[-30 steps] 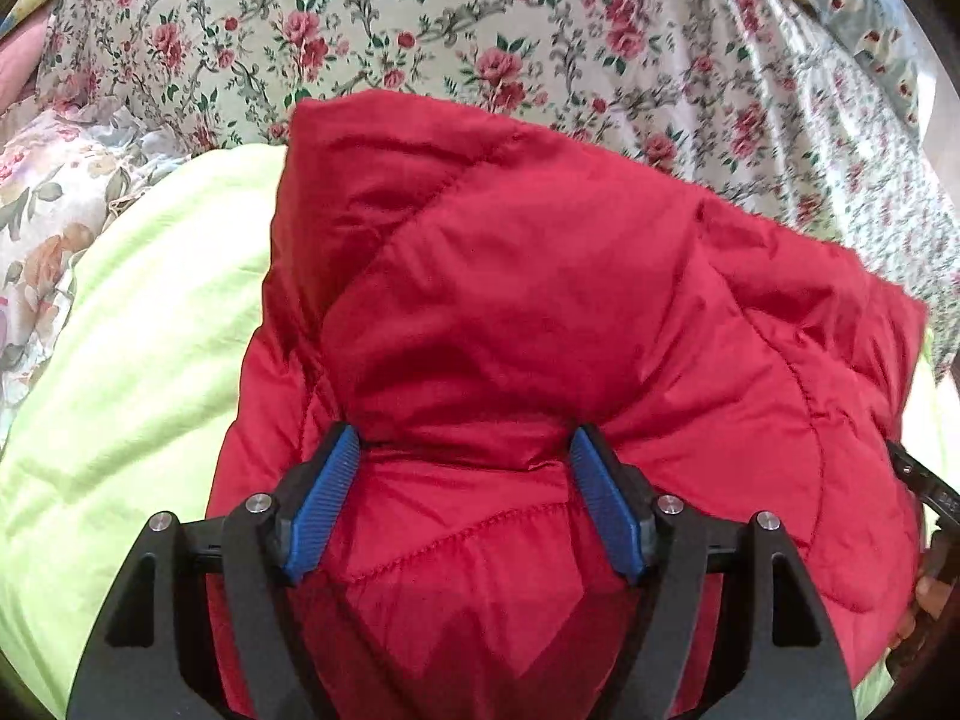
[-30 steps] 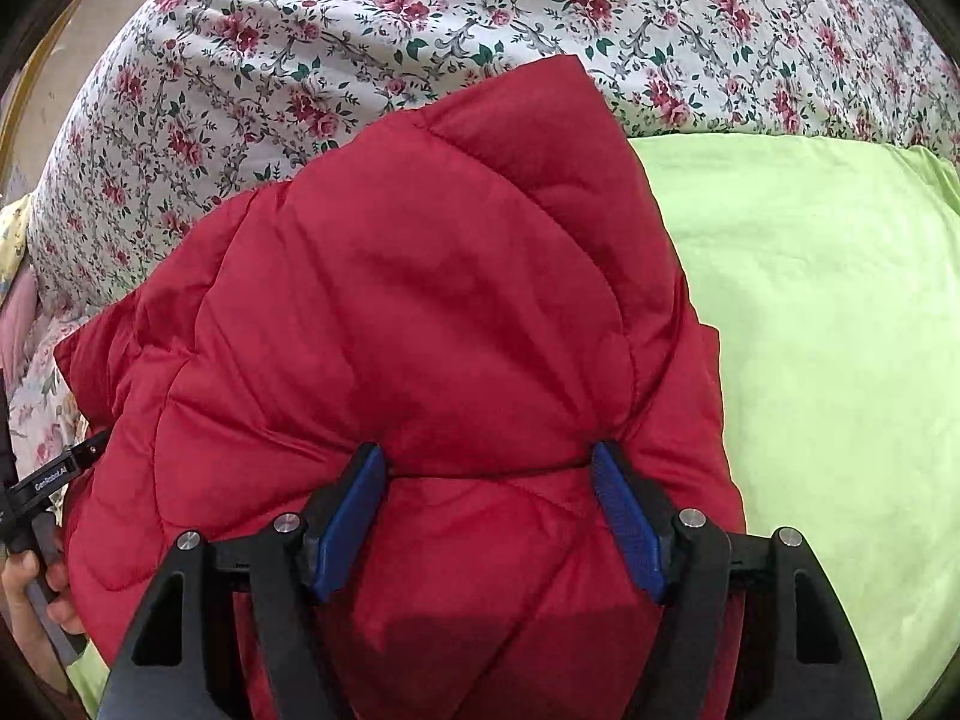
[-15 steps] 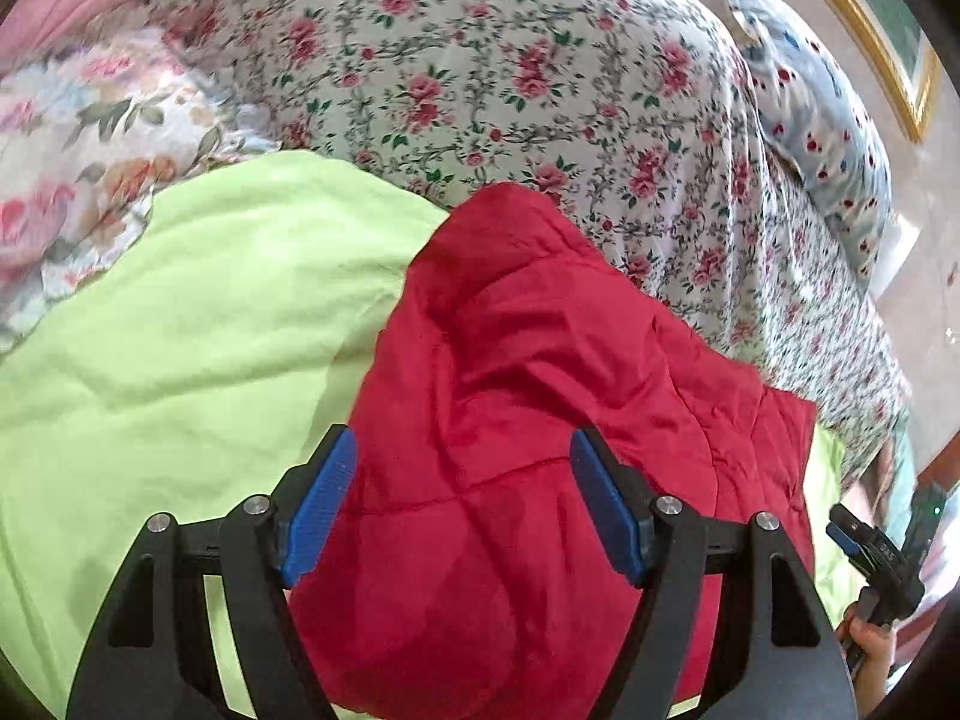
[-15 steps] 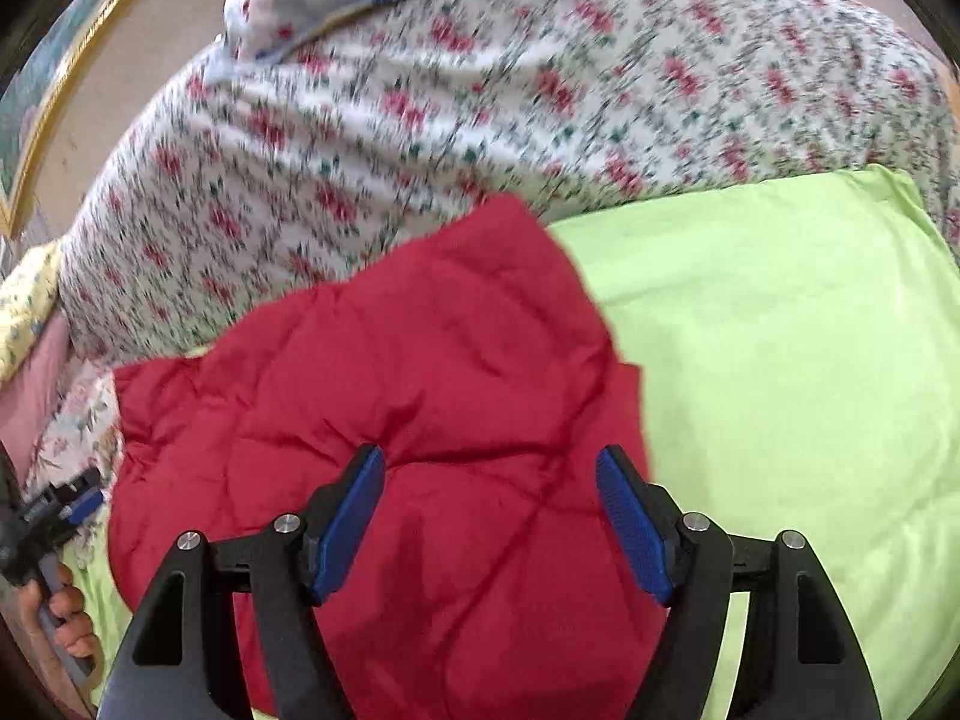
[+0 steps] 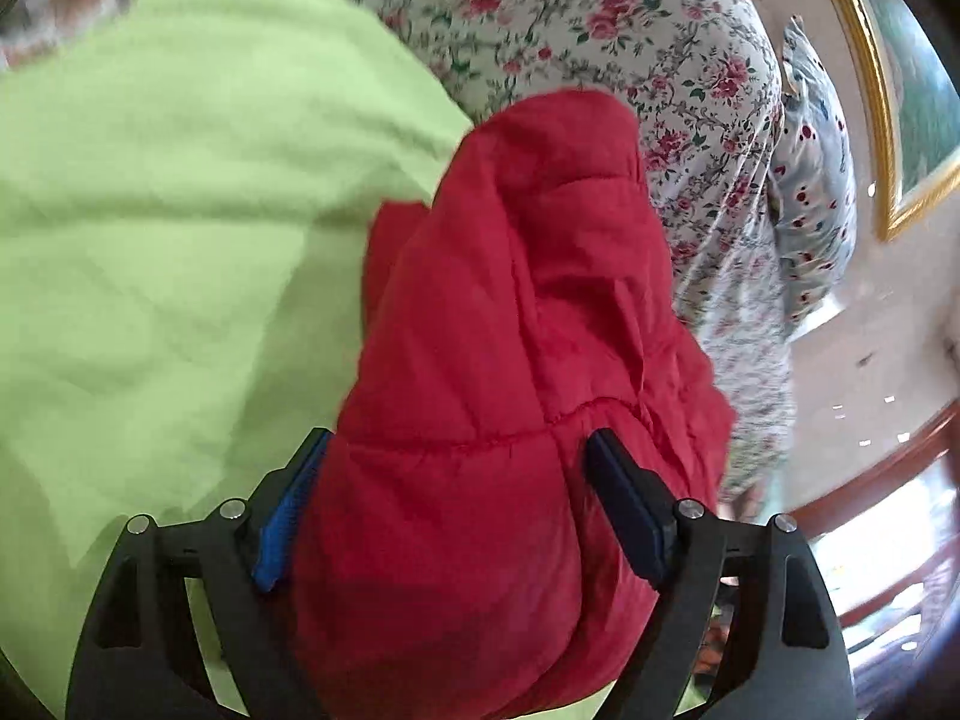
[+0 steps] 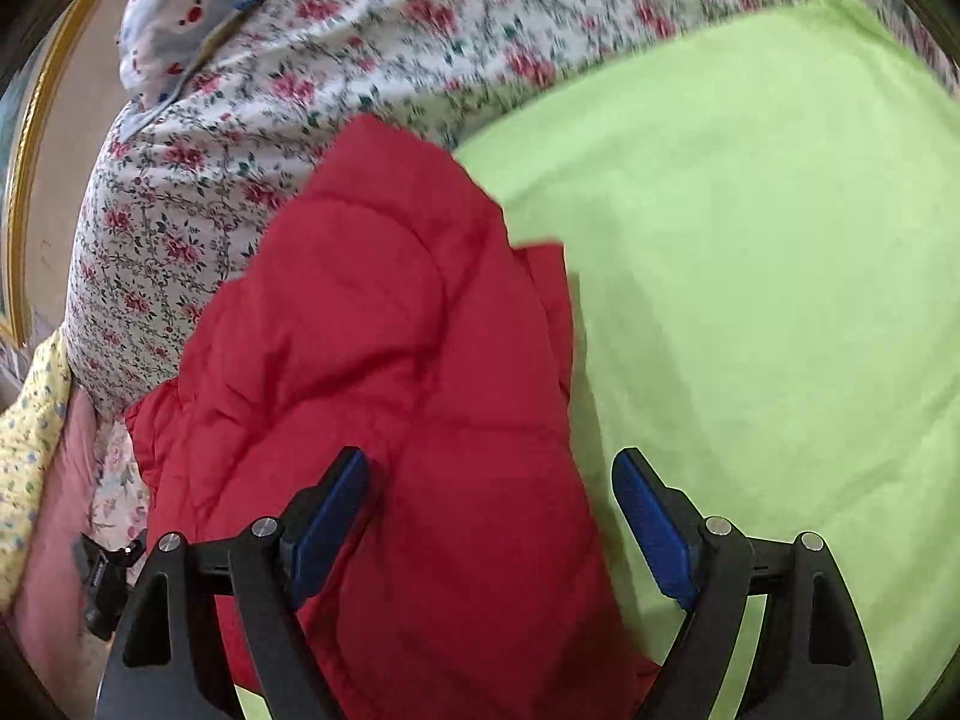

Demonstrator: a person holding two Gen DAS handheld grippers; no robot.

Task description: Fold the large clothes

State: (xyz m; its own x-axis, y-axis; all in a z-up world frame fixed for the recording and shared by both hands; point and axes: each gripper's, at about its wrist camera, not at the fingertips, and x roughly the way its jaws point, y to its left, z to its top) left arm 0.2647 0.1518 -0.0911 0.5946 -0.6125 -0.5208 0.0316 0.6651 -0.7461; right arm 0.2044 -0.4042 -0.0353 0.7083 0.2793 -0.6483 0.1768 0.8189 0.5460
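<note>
My left tongs (image 5: 456, 480): spread apart, red quilted jacket (image 5: 516, 312) bulging between the blades. My right tongs (image 6: 492, 510): spread apart, jacket under the left blade only. Jacket: bunched on lime-green blanket (image 6: 750, 210). Beyond: floral bedsheet (image 5: 630, 18), spotted pillow (image 5: 816, 180), gilt picture frame (image 5: 882, 120).

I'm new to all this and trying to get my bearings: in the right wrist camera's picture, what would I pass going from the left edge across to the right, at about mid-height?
Gold picture frame → floral rose-print sheet → red quilted puffy jacket → lime-green blanket.
</note>
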